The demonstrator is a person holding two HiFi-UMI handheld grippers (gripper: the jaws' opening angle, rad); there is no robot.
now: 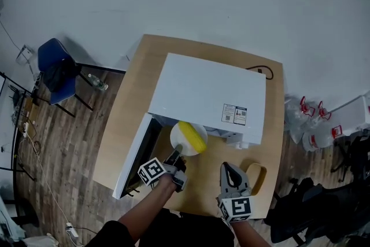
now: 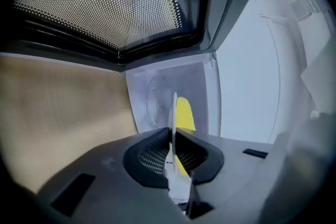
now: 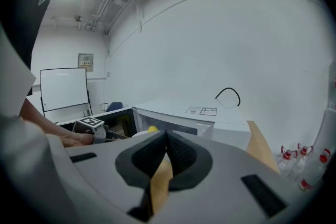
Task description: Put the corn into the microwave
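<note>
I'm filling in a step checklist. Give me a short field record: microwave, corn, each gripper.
microwave: on wooden table, door open
corn: lying on white plate, at the microwave's opening
left gripper: shut on white plate's rim
right gripper: shut, nothing between its jaws, over the wooden table

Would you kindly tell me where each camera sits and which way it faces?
Head view: on the person's head, looking steeply down at the microwave; left gripper and right gripper show.
Left gripper view: on the left gripper, facing into the microwave; its jaws clamp the plate carrying the corn.
Right gripper view: on the right gripper, facing the microwave; its shut jaws show.
All share the microwave.
</note>
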